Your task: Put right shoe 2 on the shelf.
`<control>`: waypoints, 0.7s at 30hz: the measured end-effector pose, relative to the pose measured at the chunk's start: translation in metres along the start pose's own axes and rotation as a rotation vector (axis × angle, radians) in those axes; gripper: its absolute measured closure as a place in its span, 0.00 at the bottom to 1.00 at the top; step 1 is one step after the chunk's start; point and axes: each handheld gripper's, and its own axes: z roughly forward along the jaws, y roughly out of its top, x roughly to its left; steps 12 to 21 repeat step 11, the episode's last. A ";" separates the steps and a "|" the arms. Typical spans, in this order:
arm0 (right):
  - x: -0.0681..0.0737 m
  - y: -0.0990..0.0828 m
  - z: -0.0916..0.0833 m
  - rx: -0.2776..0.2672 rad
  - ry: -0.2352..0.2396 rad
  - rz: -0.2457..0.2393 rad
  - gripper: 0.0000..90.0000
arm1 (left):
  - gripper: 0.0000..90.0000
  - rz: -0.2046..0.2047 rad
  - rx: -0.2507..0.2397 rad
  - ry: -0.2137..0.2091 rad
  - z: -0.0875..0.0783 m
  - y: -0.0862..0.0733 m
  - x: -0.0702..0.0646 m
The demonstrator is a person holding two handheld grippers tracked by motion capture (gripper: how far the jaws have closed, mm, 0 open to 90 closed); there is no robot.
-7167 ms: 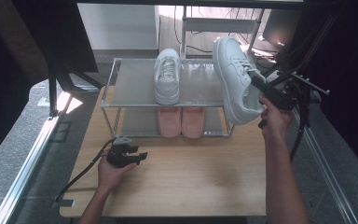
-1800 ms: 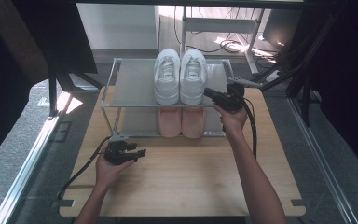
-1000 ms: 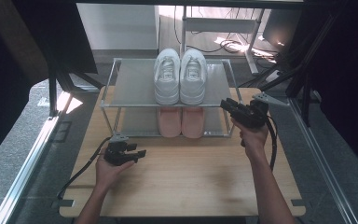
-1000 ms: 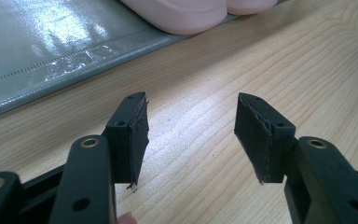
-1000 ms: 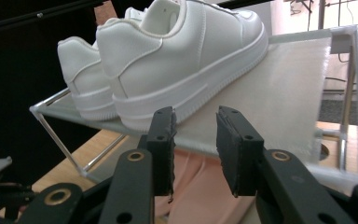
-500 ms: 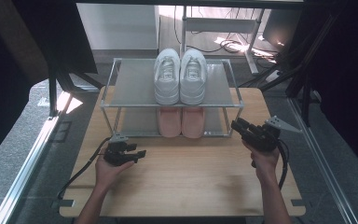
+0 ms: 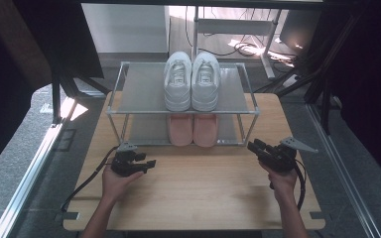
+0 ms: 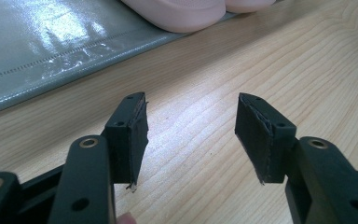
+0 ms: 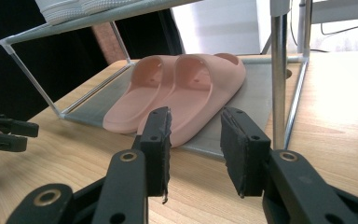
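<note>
The left gripper [image 7: 149, 164] rests low on the wooden table [image 7: 203, 198], its jaws standing wide apart with nothing between them, just in front of the left end of the shoe rack [image 7: 129, 111]. Moving rightward, the white sneakers [image 7: 191, 82] sit as a pair side by side on the top shelf, long axes running away from the person, heels toward the front edge. Directly below, the pink slippers [image 9: 177, 93] lie side by side on the bottom shelf. The right gripper [image 7: 254, 147] is down near the rack's front right post [image 9: 278, 74], jaws about half open and empty (they have just been opening). From its own view the slippers lie ahead and slightly left. I'd judge the right hand is the nearer one for any next reach.
</note>
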 end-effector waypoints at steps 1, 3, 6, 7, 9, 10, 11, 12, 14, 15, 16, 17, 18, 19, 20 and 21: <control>0.000 0.000 0.001 0.002 0.001 0.001 0.70 | 0.50 0.000 0.000 0.000 0.000 0.000 0.000; 0.001 0.000 0.001 -0.001 0.002 0.002 0.70 | 0.50 0.001 -0.002 0.001 0.000 0.000 0.000; 0.001 0.000 0.001 -0.007 0.002 0.004 0.69 | 0.50 0.003 -0.002 0.002 -0.001 0.000 0.000; 0.001 0.000 0.001 -0.007 0.001 0.004 0.68 | 0.50 0.002 -0.002 0.002 -0.001 0.000 0.000; -0.001 0.000 0.000 -0.003 -0.007 0.003 0.63 | 0.50 0.003 0.000 0.000 0.000 0.000 0.000; -0.002 -0.001 0.001 0.002 -0.013 0.006 0.62 | 0.50 0.004 0.000 -0.001 0.000 0.000 0.000; -0.004 -0.003 0.001 0.010 -0.021 0.004 0.62 | 0.50 0.004 0.000 -0.001 0.000 0.000 0.000; -0.004 -0.003 0.001 0.010 -0.021 0.004 0.62 | 0.50 0.004 0.000 -0.001 0.000 0.000 0.000; -0.004 -0.003 0.001 0.010 -0.021 0.004 0.62 | 0.50 0.004 0.000 -0.001 0.000 0.000 0.000; -0.004 -0.003 0.001 0.010 -0.021 0.004 0.62 | 0.50 0.004 0.000 -0.001 0.000 0.000 0.000; -0.004 -0.003 0.001 0.010 -0.021 0.004 0.62 | 0.50 0.004 0.000 -0.001 0.000 0.000 0.000; -0.004 -0.003 0.001 0.010 -0.021 0.004 0.62 | 0.50 0.004 0.000 -0.001 0.000 0.000 0.000; -0.004 -0.003 0.001 0.010 -0.021 0.004 0.62 | 0.50 0.004 0.000 -0.001 0.000 0.000 0.000; -0.004 -0.003 0.001 0.010 -0.021 0.004 0.62 | 0.50 0.004 0.000 -0.001 0.000 0.000 0.000; -0.004 -0.003 0.001 0.010 -0.021 0.004 0.62 | 0.50 0.004 0.000 -0.001 0.000 0.000 0.000; -0.004 -0.003 0.001 0.010 -0.021 0.004 0.62 | 0.50 0.004 0.000 -0.001 0.000 0.000 0.000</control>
